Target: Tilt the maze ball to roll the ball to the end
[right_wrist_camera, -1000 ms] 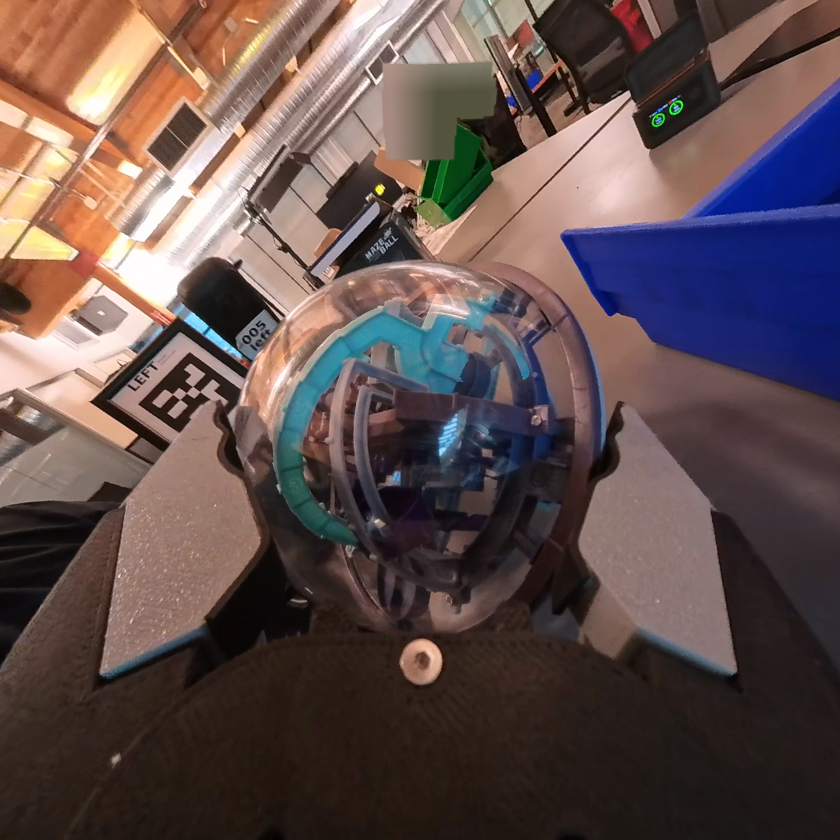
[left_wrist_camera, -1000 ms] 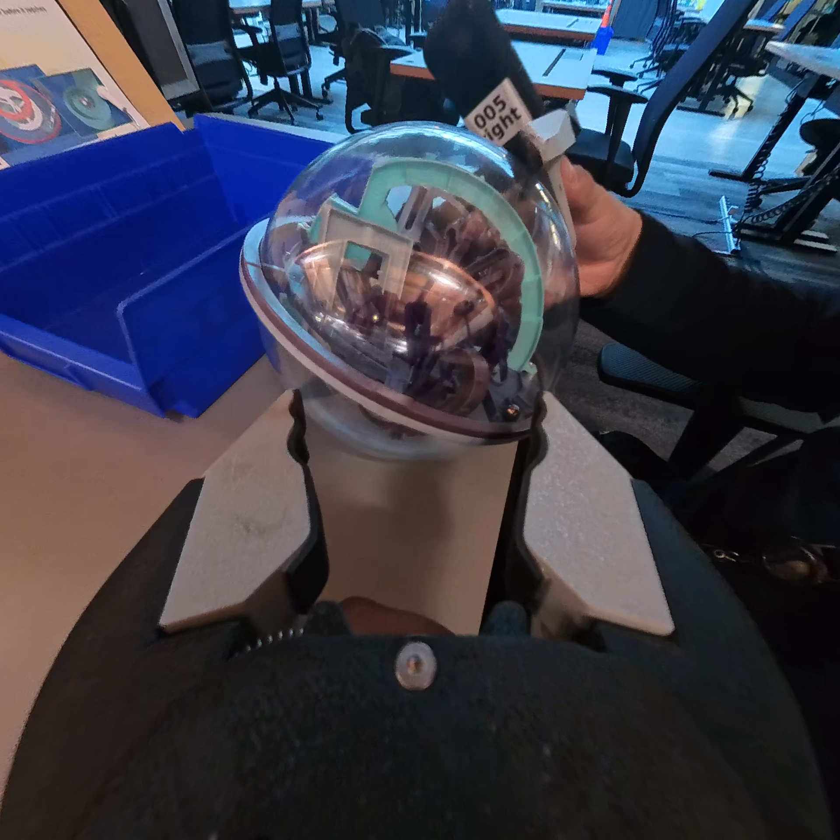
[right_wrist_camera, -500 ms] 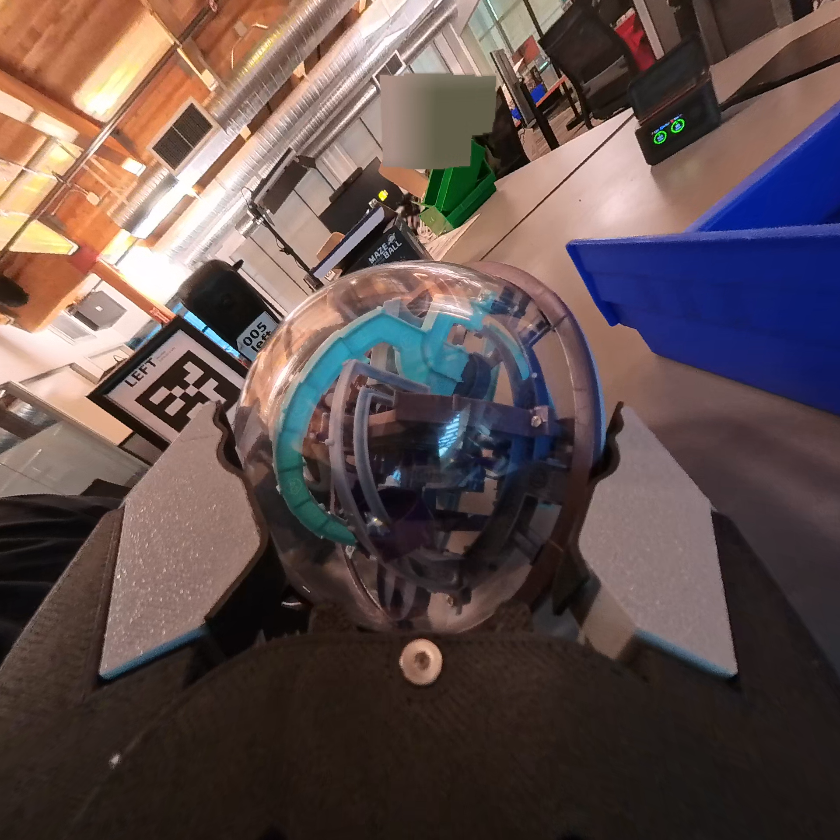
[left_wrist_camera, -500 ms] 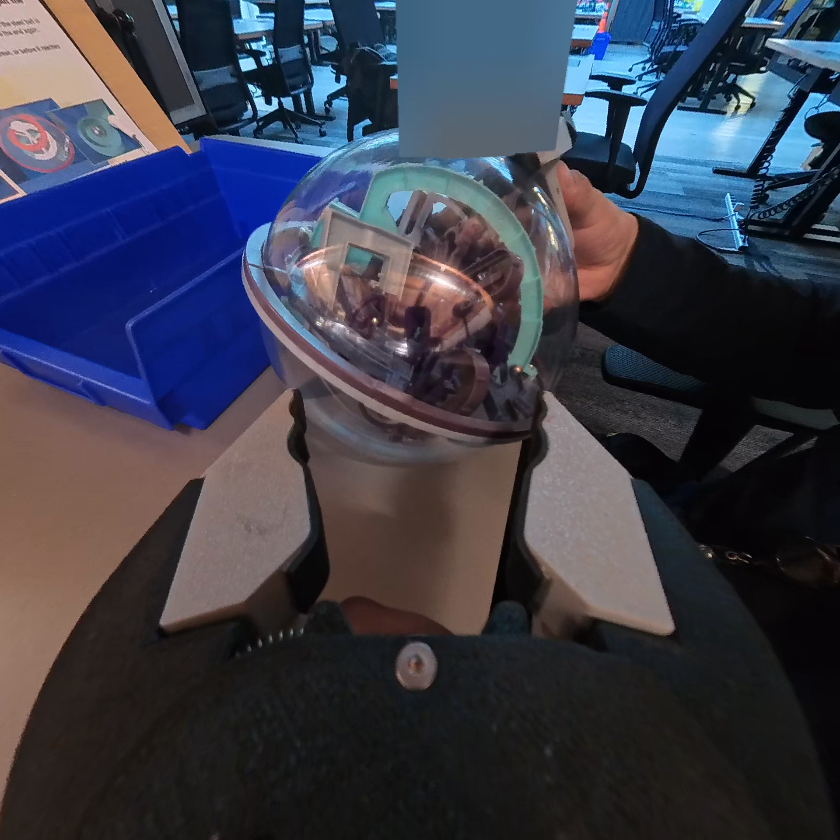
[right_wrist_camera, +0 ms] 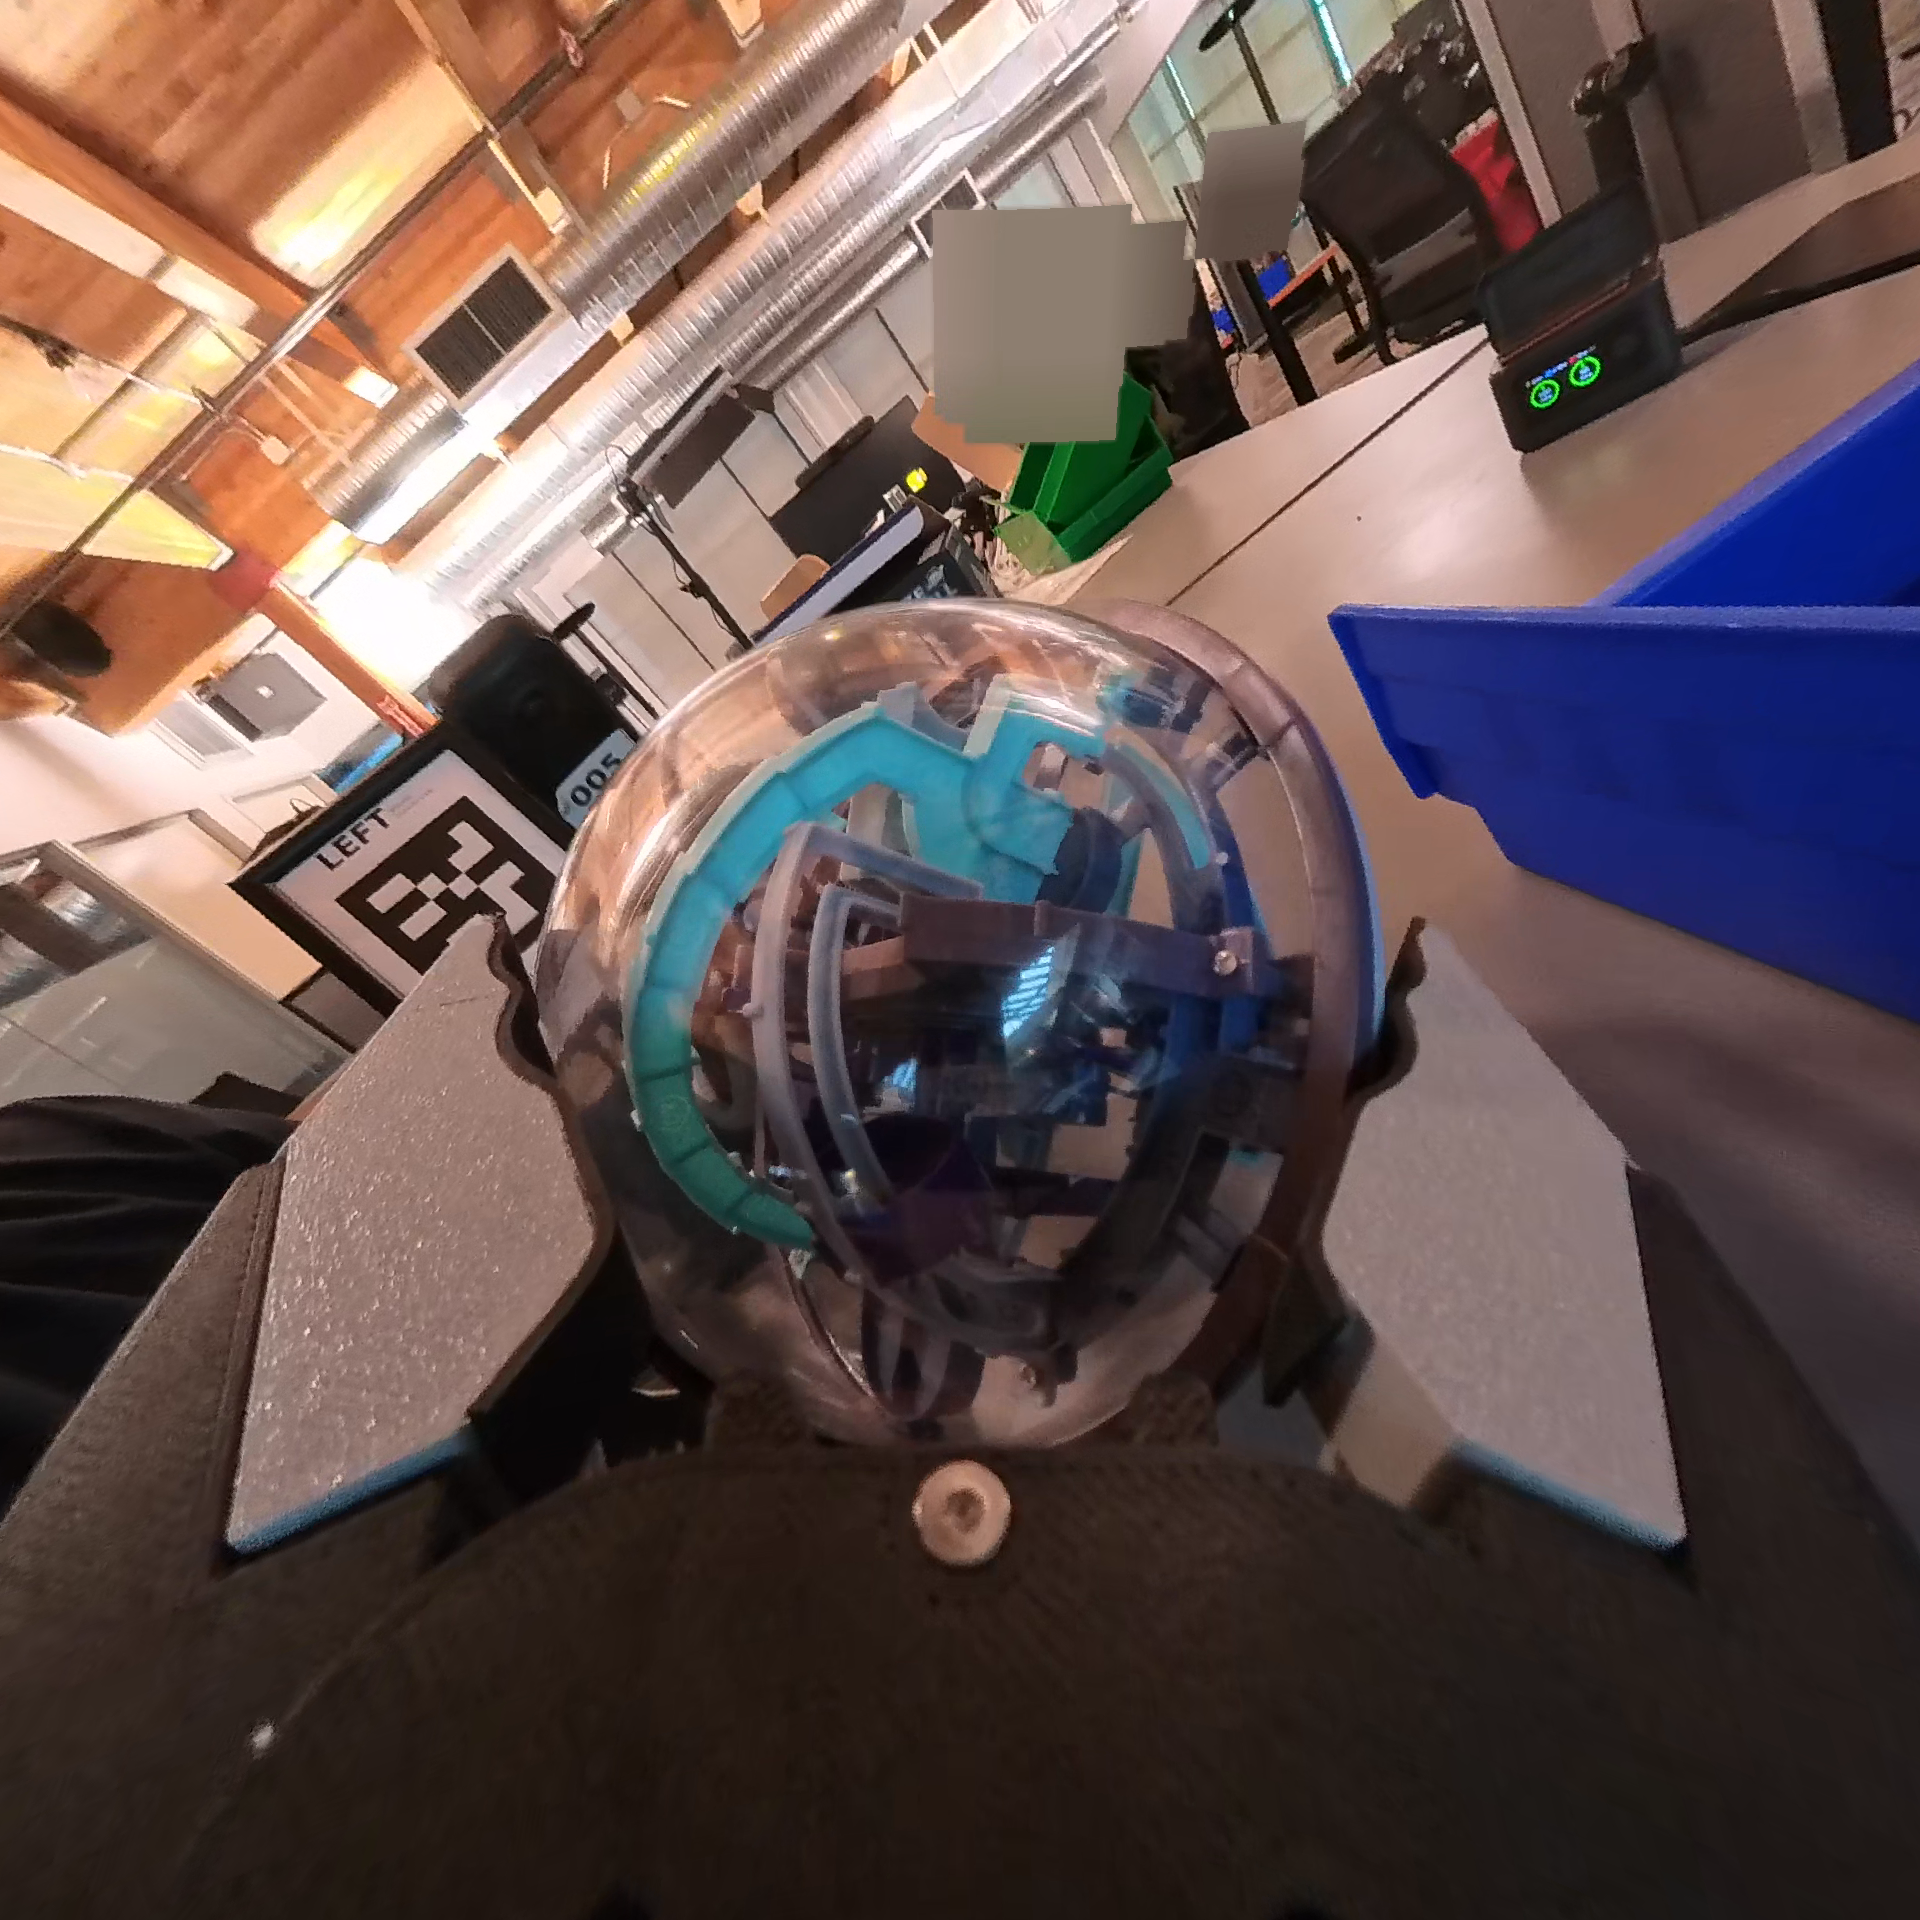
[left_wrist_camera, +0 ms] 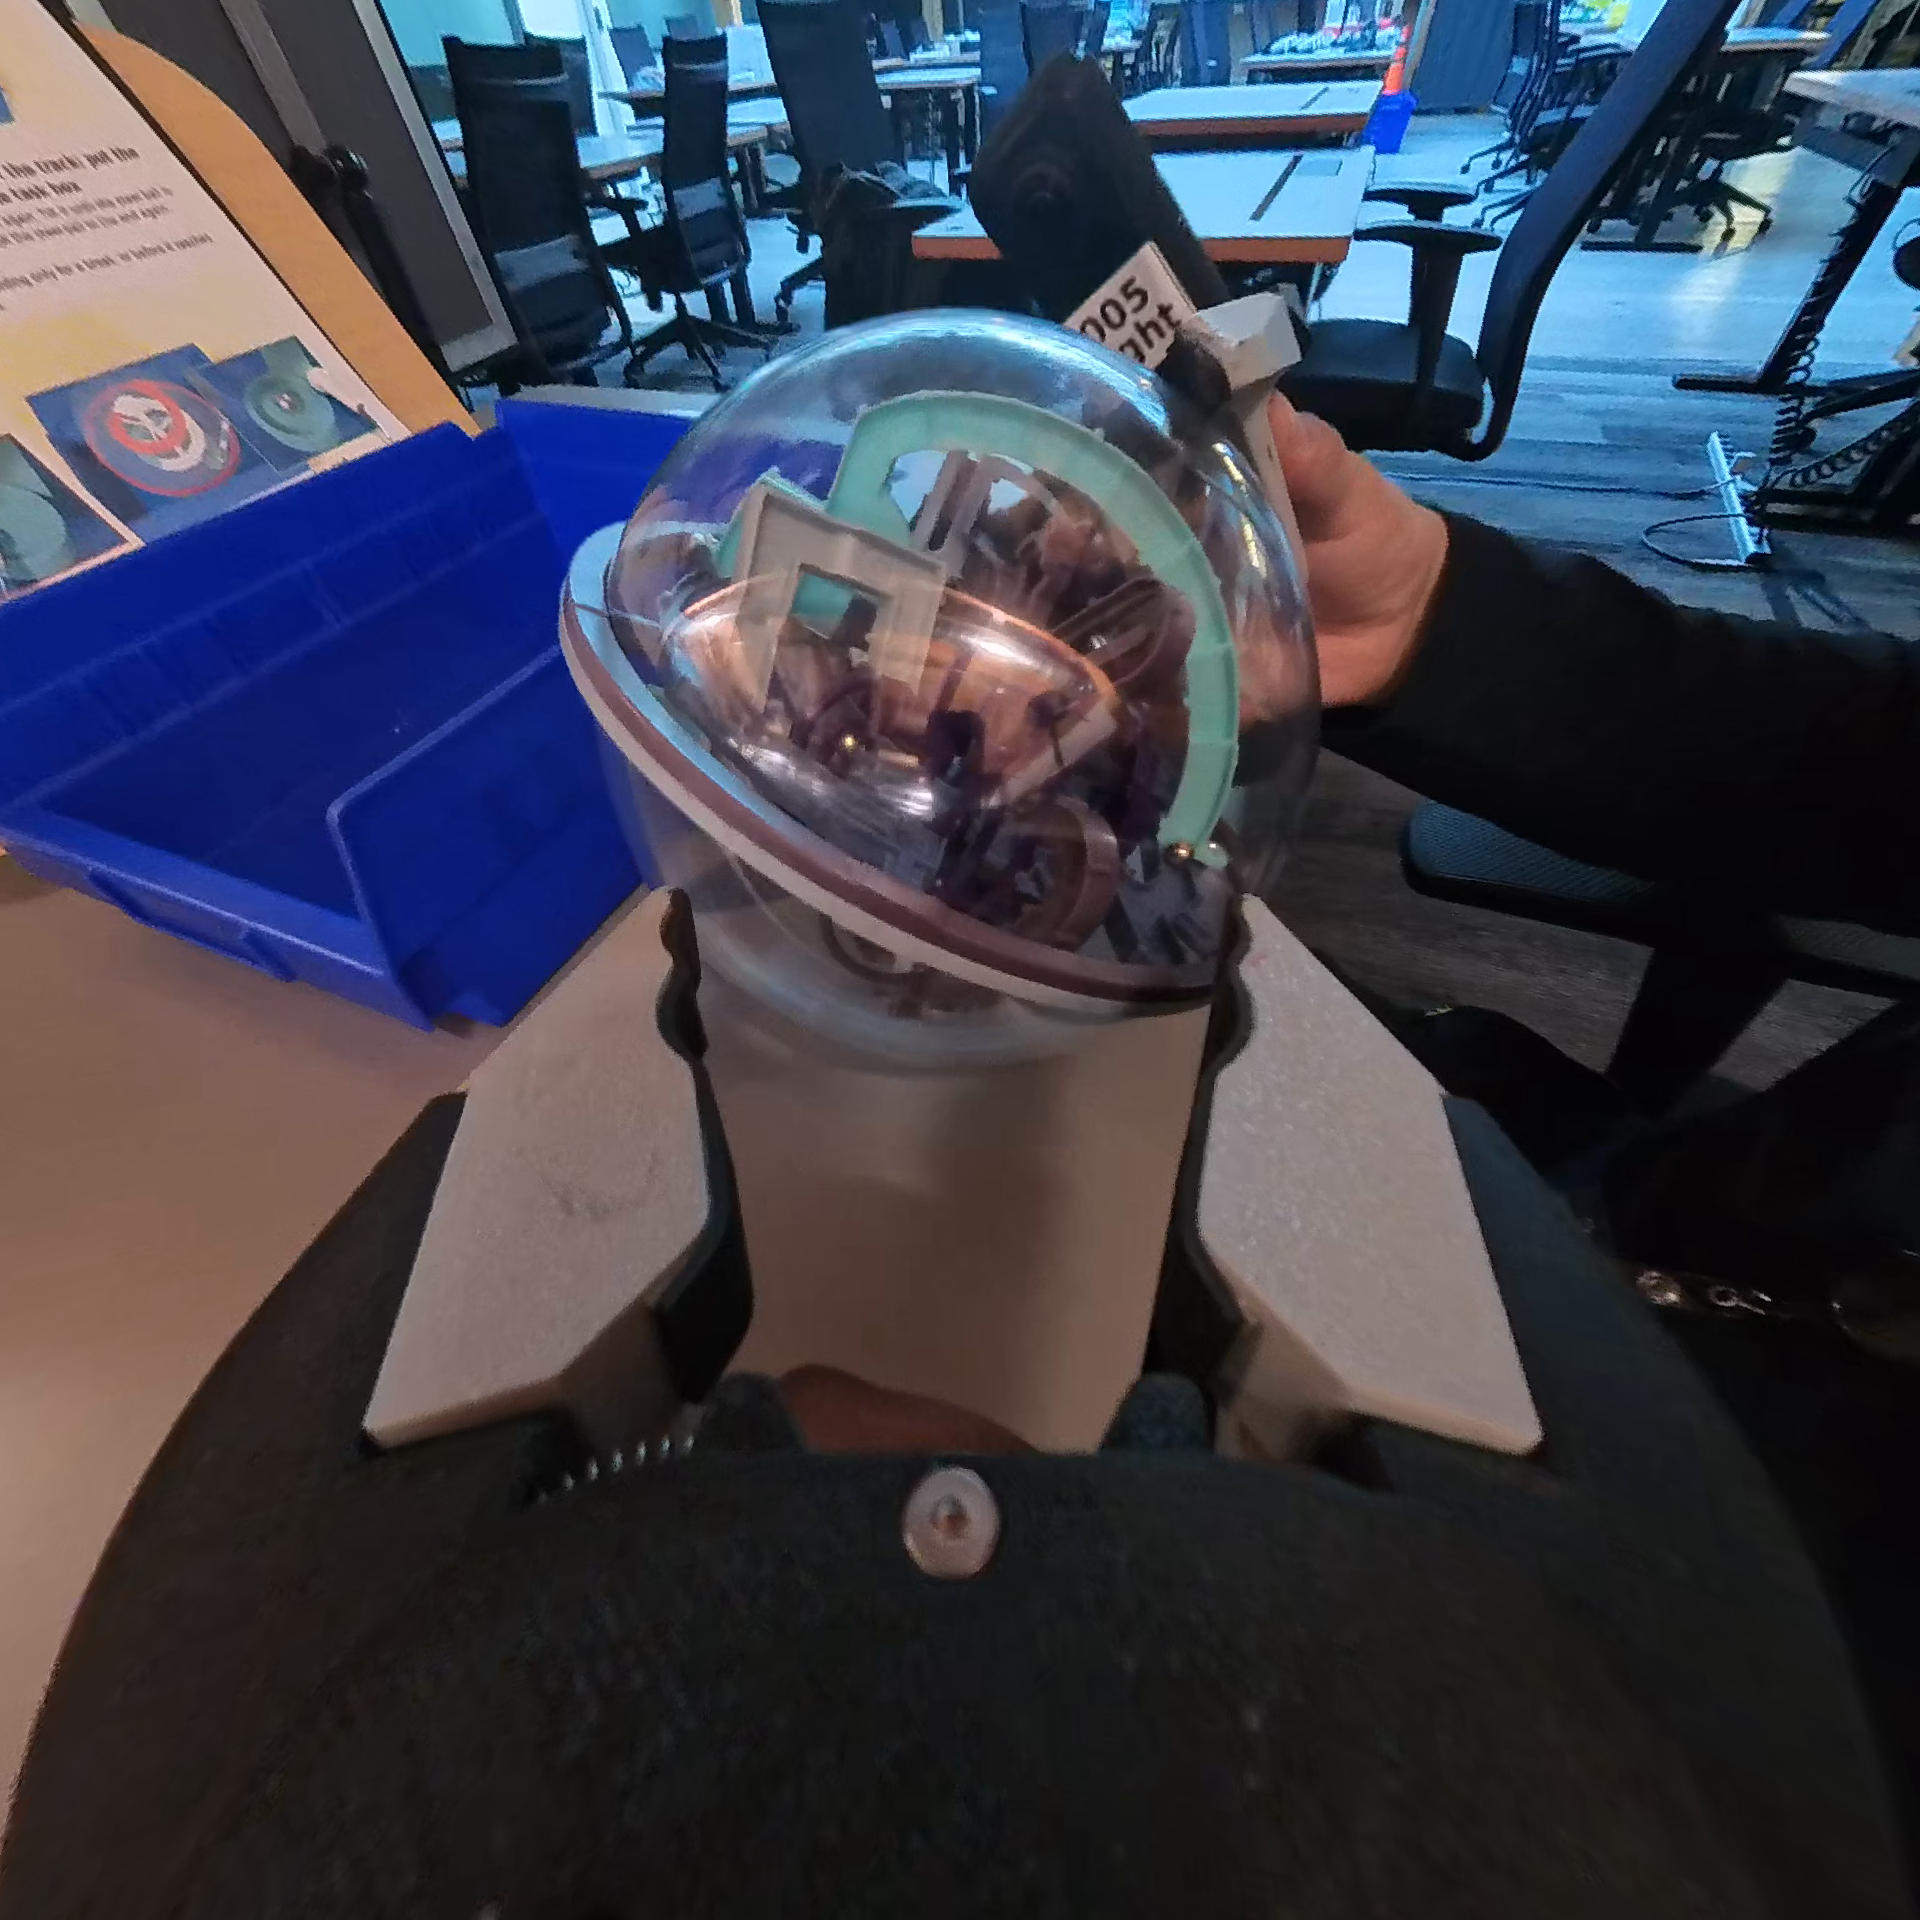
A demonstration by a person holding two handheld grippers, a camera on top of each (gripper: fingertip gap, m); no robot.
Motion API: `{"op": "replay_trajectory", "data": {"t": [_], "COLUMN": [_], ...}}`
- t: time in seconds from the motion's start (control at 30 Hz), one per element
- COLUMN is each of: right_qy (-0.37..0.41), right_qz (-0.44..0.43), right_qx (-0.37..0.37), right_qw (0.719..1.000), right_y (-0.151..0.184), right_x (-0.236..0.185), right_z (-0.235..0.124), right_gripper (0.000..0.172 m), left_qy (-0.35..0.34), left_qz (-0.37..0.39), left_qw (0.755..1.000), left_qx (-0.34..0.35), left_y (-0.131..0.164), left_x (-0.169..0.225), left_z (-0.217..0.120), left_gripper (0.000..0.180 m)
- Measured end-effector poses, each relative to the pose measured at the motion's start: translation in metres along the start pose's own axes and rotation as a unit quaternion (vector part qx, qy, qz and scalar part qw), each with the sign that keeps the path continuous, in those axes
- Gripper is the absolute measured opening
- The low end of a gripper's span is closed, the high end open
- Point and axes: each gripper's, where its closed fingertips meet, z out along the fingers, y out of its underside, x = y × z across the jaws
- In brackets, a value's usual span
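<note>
The maze ball point(left_wrist_camera: 935, 665) is a clear sphere with a pale green track, purple and brown tracks, and a white-and-maroon rim, held above the table. My left gripper point(left_wrist_camera: 954, 935) is shut on its lower part, both fingertips point(left_wrist_camera: 675, 935) pressing its sides. A small shiny ball point(left_wrist_camera: 1181, 852) sits at the green track's lower end. In the right wrist view the maze ball point(right_wrist_camera: 956, 1039) sits deep between my right gripper's point(right_wrist_camera: 956, 987) fingers, which are shut on it. The right gripper's finger point(left_wrist_camera: 1247, 353) and the hand point(left_wrist_camera: 1351, 561) holding it show behind the sphere.
A blue bin point(left_wrist_camera: 260, 727) stands on the beige table point(left_wrist_camera: 156, 1091) to the left; it also shows in the right wrist view point(right_wrist_camera: 1662, 748). A poster board point(left_wrist_camera: 156, 312) leans behind it. A black device point(right_wrist_camera: 1569, 343) and green bins point(right_wrist_camera: 1091, 488) stand farther along. Office chairs point(left_wrist_camera: 1455, 312) are beyond.
Both grippers kept their hold and turned the sphere slightly. The shiny ball now shows a little higher, by the end of the green track. The background shifted a little.
</note>
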Motion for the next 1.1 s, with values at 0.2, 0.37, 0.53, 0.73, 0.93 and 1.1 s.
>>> {"op": "replay_trajectory", "data": {"t": [0.2, 0.37, 0.53, 0.73, 0.93, 1.1], "right_qy": [-0.034, -0.075, -0.065, -0.031, -0.033, -0.026], "right_qz": [-0.010, -0.005, -0.019, -0.028, -0.014, 0.011], "right_qx": [0.032, 0.063, 0.054, 0.032, 0.031, 0.014], "right_qw": [0.999, 0.995, 0.996, 0.999, 0.999, 1.000], "right_y": [-0.001, -0.003, 0.002, 0.014, 0.015, 0.019], "right_x": [0.001, -0.003, 0.005, 0.018, 0.020, 0.024], "right_z": [-0.001, -0.001, 0.000, 0.000, 0.000, 0.000], "right_gripper": [0.153, 0.153, 0.153, 0.153, 0.153, 0.153], "left_qy": [-0.013, -0.024, -0.027, -0.014, -0.008, -0.002], "left_qz": [0.029, 0.053, 0.055, 0.036, 0.029, 0.019], "left_qw": [0.999, 0.997, 0.998, 0.999, 0.999, 1.000], "left_qx": [0.023, 0.043, 0.019, -0.004, 0.014, 0.018], "left_y": [-0.004, -0.014, -0.002, 0.019, 0.018, 0.019], "left_x": [-0.002, 0.000, -0.002, -0.007, -0.008, -0.008], "left_z": [0.000, -0.004, -0.001, 0.008, 0.008, 0.009], "left_gripper": [0.098, 0.098, 0.097, 0.098, 0.098, 0.098]}}
